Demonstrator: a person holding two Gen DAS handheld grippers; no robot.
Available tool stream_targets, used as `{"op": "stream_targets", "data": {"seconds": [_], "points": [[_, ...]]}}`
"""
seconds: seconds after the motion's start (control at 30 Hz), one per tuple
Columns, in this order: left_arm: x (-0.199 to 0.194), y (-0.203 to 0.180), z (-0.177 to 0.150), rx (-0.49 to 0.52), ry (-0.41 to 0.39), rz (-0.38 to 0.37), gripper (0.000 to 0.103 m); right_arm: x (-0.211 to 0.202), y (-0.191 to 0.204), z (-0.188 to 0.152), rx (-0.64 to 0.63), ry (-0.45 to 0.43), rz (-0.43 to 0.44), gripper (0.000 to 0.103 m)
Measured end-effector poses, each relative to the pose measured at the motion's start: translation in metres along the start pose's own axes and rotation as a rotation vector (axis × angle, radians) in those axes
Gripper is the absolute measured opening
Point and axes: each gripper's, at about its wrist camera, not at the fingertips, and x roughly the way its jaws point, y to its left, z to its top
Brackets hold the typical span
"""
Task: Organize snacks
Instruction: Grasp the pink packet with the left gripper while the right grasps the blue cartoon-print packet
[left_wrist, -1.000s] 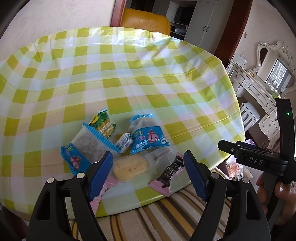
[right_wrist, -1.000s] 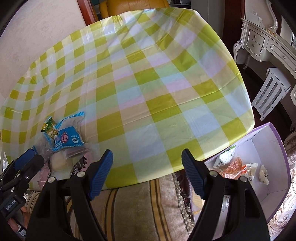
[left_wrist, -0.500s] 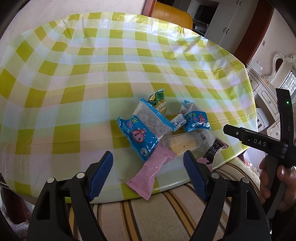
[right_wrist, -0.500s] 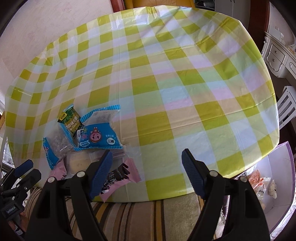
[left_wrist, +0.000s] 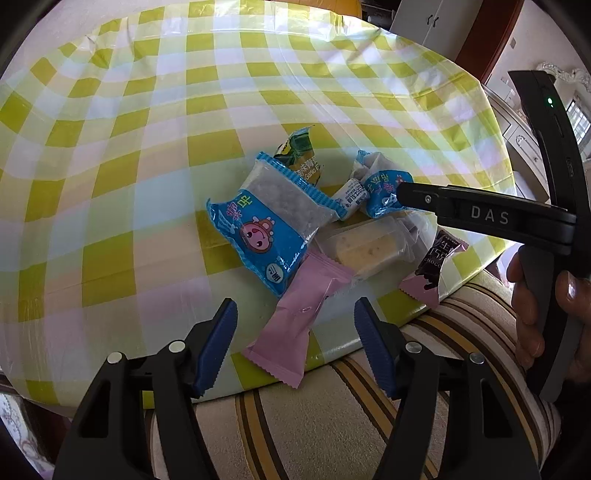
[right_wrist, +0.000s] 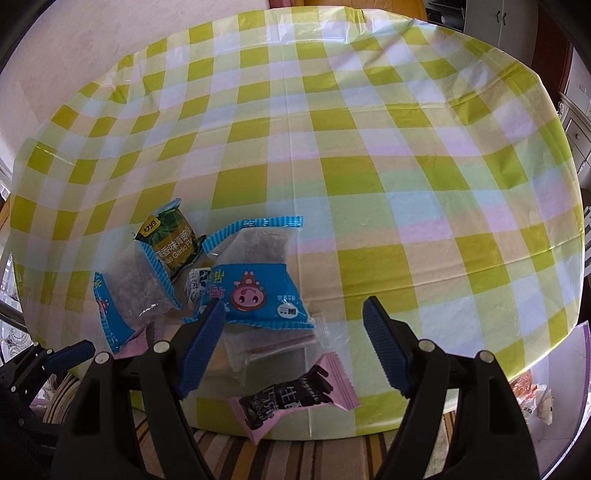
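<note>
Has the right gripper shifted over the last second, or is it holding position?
Yes. The right gripper has swung left toward the snack pile: the chocolate packet, earlier left of its jaws, now lies between them, and the purple box has slid to the frame's edge.

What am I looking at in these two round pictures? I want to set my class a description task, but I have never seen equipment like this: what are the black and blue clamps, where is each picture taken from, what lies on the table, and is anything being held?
No robot here: a person holds a two-finger clamp in each hand, each with a wide-angle camera looking along its fingers. One picture comes from the left gripper, the other from the right gripper. In the left view you also see the right one from the side, with the person's hand on its handle.

On the checked tablecloth, near the front edge, lies a heap of snacks: a plain pink packet, a pink-and-black chocolate packet, two blue packets with a cartoon face, a green packet, a clear-wrapped yellow cake and a small white sweet.

Both grippers are open and hold nothing.
</note>
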Motion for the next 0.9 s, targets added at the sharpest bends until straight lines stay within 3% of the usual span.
{"op": "stream_targets", "data": {"seconds": [0.3,0.53,0.77,0.8,0.9], "points": [[0.010,-0.003,-0.001,0.022,0.032,0.017,0.053,0.012,0.015,0.008,-0.018,0.011,0.013,0.077],[0.017,-0.004,-0.001,0.031,0.052,0.020,0.032,0.020,0.024,0.013,-0.021,0.013,0.026,0.078],[0.018,-0.011,-0.002,0.060,0.051,0.019,0.023,0.038,0.022,0.017,0.017,0.051,0.050,0.077],[0.017,-0.012,-0.002,0.064,0.048,0.019,0.021,0.041,0.021,0.016,0.019,0.059,0.053,0.068],[0.016,-0.014,-0.001,0.074,0.041,0.019,0.019,0.041,0.018,0.015,0.030,0.059,0.068,0.064]]}}
